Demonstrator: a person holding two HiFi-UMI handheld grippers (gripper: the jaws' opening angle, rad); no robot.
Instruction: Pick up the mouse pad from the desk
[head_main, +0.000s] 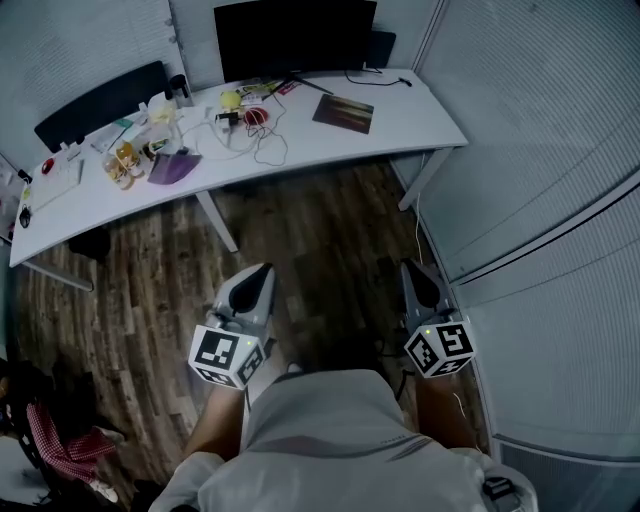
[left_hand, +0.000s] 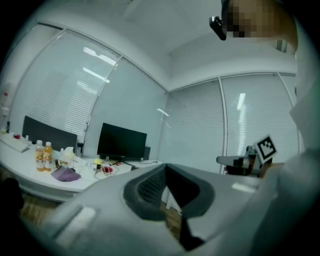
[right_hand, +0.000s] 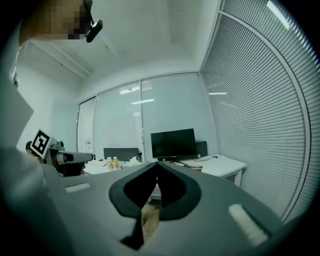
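Closest to the lens is the person's pale shirt (head_main: 330, 430), at 6 o'clock in the head view. Just beyond it are the left tongs (head_main: 264, 270) at 7 o'clock and the right tongs (head_main: 411, 268) at 5 o'clock. Both pairs are fully closed, tip against tip, with nothing between them, and they hang over the wooden floor (head_main: 320, 230), well short of the white surface (head_main: 425, 128).

At 12 o'clock the mouse pad (head_main: 343, 112) lies flat on that surface. It is a dark rectangle at about 4 o'clock from the foot of the black monitor (head_main: 295, 35), with bare space around it. Bottles, cables and small clutter sit apart from it, toward 10 o'clock.

The pad is likely thin, light and floppy, with a grippy underside that hugs the surface. It should weigh almost nothing, but it offers no raised edge to pinch. The best hold is probably the near corner or near edge. One tip could work under it, or the pad could be dragged until it overhangs the front edge and then pinched. It will likely droop once lifted.
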